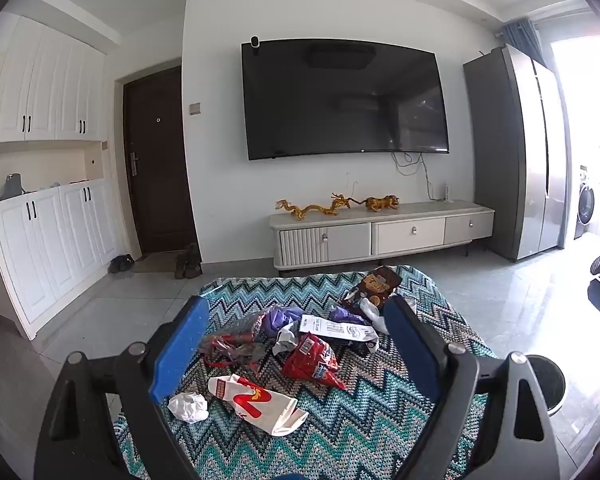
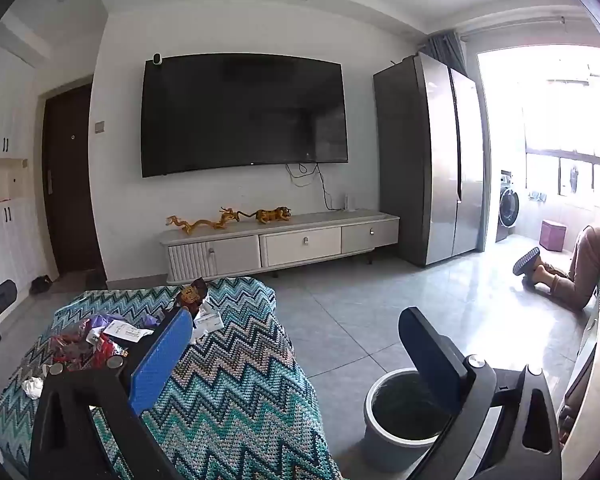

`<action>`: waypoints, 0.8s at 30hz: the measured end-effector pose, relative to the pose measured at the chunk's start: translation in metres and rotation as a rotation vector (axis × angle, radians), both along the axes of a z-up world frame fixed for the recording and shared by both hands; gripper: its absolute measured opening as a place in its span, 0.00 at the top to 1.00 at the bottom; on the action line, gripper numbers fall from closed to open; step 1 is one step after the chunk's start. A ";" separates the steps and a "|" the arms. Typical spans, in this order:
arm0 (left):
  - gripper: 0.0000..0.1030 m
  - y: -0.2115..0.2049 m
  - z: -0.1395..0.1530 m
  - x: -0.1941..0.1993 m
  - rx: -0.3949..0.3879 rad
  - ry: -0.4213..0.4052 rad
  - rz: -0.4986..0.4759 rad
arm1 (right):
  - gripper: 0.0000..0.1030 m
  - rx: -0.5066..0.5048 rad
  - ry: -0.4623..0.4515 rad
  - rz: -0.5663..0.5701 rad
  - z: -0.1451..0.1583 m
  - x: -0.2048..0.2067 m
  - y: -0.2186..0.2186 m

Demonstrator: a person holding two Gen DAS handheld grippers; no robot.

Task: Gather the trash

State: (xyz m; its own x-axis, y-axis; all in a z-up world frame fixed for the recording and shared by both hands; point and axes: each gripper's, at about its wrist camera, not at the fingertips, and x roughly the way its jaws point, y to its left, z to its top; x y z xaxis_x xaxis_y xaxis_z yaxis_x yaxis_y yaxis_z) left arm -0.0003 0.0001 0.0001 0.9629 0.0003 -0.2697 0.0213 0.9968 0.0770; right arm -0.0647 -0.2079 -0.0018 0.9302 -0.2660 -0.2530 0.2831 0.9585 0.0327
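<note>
Several pieces of trash lie on a table covered with a zigzag cloth point(image 1: 340, 432): a crumpled white tissue point(image 1: 188, 407), a white and red wrapper point(image 1: 260, 402), a red snack bag point(image 1: 314, 360), a printed paper slip point(image 1: 336, 327), purple wrappers point(image 1: 278, 318) and a brown snack bag point(image 1: 376, 284). My left gripper point(image 1: 296, 316) is open and empty, held above the pile. My right gripper point(image 2: 300, 320) is open and empty, to the right of the table point(image 2: 236, 380), above a grey bin point(image 2: 400, 404) on the floor. The pile also shows in the right wrist view point(image 2: 96, 340).
A TV cabinet point(image 1: 380, 232) with golden figurines stands against the far wall under a large TV point(image 1: 344, 100). A tall fridge point(image 1: 516, 152) stands at right. A person's legs point(image 2: 572, 268) rest on the floor at far right. Tiled floor surrounds the table.
</note>
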 end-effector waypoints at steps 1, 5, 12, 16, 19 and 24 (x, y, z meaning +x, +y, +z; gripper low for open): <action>0.13 0.000 0.000 0.000 -0.001 0.001 -0.001 | 0.00 -0.002 0.000 0.000 0.000 0.000 0.000; 0.13 0.000 0.000 -0.001 0.000 -0.003 0.002 | 0.00 -0.011 -0.001 0.002 0.002 -0.002 0.000; 0.13 -0.001 0.001 0.000 -0.010 -0.012 0.010 | 0.00 -0.023 -0.002 -0.022 0.007 -0.009 -0.005; 0.13 -0.003 0.000 0.000 0.003 0.003 -0.003 | 0.00 -0.034 -0.008 -0.034 0.005 -0.006 0.003; 0.13 -0.005 0.001 0.000 0.018 0.001 -0.011 | 0.00 -0.034 -0.011 -0.036 0.005 -0.007 0.000; 0.13 -0.008 0.002 -0.002 0.032 -0.004 -0.027 | 0.00 -0.042 -0.009 -0.043 0.004 -0.007 0.000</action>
